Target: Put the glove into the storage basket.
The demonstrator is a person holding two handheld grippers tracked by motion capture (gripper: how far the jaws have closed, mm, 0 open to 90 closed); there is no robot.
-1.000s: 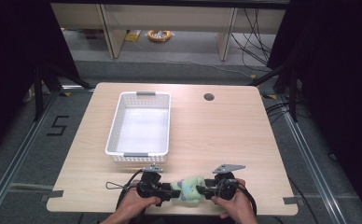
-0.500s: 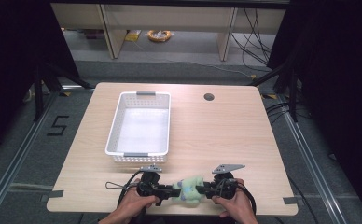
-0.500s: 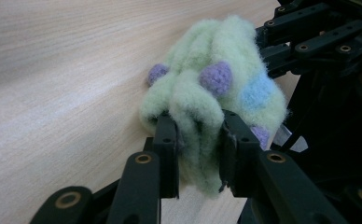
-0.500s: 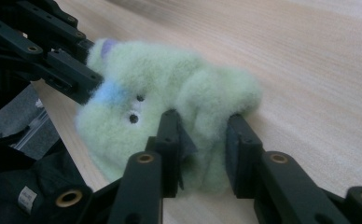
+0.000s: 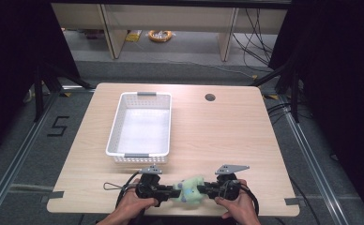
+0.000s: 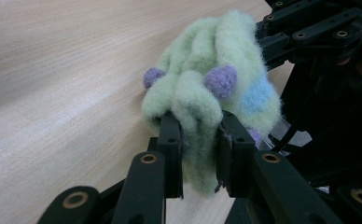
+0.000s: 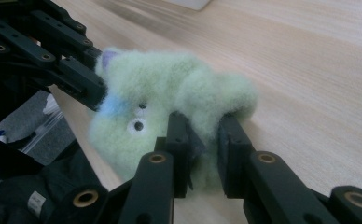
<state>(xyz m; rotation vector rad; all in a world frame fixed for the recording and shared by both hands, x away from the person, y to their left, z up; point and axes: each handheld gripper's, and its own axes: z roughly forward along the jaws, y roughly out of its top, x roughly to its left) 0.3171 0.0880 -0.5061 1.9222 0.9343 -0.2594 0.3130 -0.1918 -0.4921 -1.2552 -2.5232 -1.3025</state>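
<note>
A fuzzy pale green plush toy (image 5: 190, 189) with purple bumps, a blue patch and small eyes is held near the table's front edge between both grippers. My left gripper (image 5: 174, 192) is shut on one end of the toy (image 6: 202, 107), its jaws pinching a fold of fleece. From the other side my right gripper (image 5: 203, 190) is shut on the toy (image 7: 170, 98) too. In the left gripper view the right gripper's black linkage sits just behind the toy. Hands hold both grippers at the bottom of the high view.
A white plastic basket (image 5: 141, 126) stands on the wooden table (image 5: 227, 136), left of centre and just beyond the grippers. A round cable hole (image 5: 210, 97) is at the back right. Black cables trail from both grippers.
</note>
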